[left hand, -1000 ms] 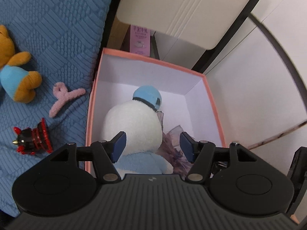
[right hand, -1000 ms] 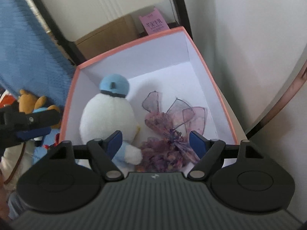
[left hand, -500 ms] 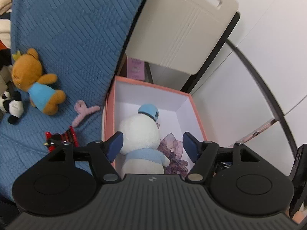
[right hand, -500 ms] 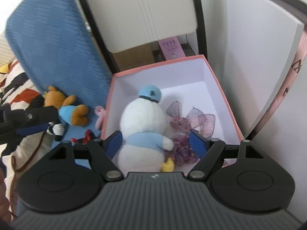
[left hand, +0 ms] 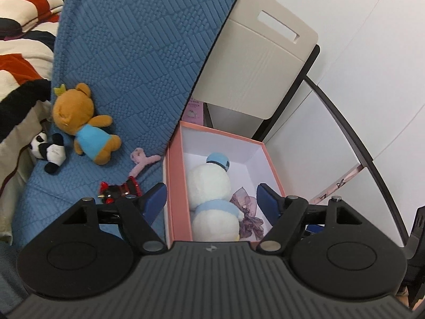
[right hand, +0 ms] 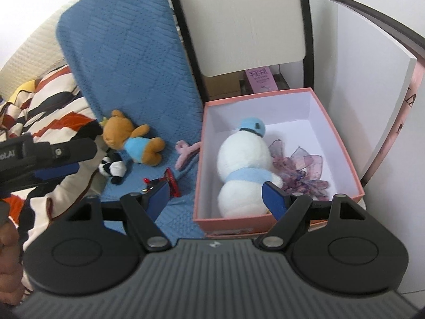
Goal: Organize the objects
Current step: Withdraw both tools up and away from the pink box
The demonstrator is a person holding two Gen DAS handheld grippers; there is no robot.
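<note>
- Inside pink cardboard box (right hand: 342, 143): lying side by side, white plush duck with blue cap (right hand: 243, 166), purple gauze bow (right hand: 301, 168).
- Beside box, on blue quilted cover (left hand: 138, 61): resting apart, brown plush bear (left hand: 79, 122), panda toy (left hand: 47, 150), pink hair claw (left hand: 142, 159), red toy car (left hand: 119, 190).
- Hovering above, left gripper (left hand: 211, 198) and right gripper (right hand: 221, 192), both gaping, clasping nothing.

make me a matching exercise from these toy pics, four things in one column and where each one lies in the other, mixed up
Things:
1. white plush duck with a light blue cap
2. brown plush bear in a light blue shirt
3. small black and white plush panda
4. purple sheer ribbon bow

Places:
A. on the blue quilted cover, beside the pink hair clip
B. in the pink box, right part
C. in the pink box, left part
D. at the cover's edge, by the striped blanket

Pairs: 1-C, 2-A, 3-D, 4-B
</note>
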